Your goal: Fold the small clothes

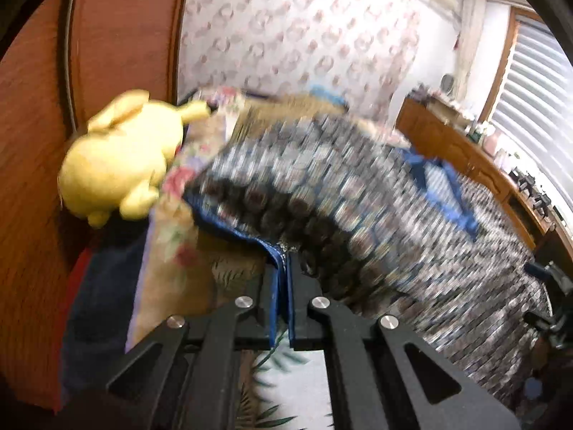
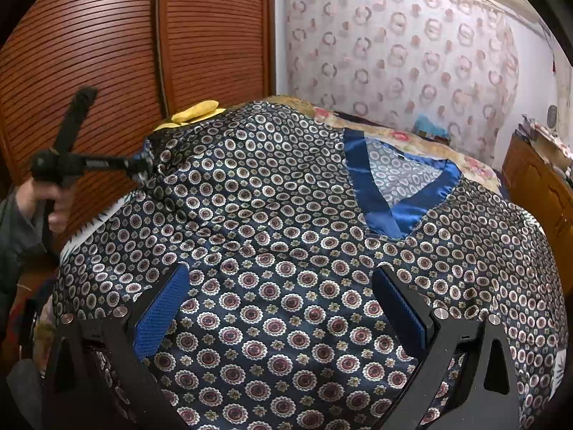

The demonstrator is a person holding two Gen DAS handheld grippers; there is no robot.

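A dark navy satin shirt (image 2: 272,222) printed with round medallions lies spread on the bed, its blue V-neck trim (image 2: 379,208) toward the far right. My left gripper (image 1: 286,254) is shut on a blue-edged corner of the shirt (image 1: 322,193), and the cloth hangs lifted and blurred beyond the fingers. In the right wrist view that left gripper (image 2: 139,166) pinches the shirt's far-left corner, held by a person's hand (image 2: 46,200). My right gripper (image 2: 283,286) hovers open over the near part of the shirt, its blue pads (image 2: 161,311) wide apart with nothing pinched.
A yellow plush toy (image 1: 118,157) sits at the bed's far left beside a slatted wooden wardrobe (image 2: 107,43). A floral bedspread (image 1: 172,222) lies under the shirt. A patterned curtain (image 2: 401,50) hangs behind, and a wooden dresser (image 2: 537,186) stands at the right.
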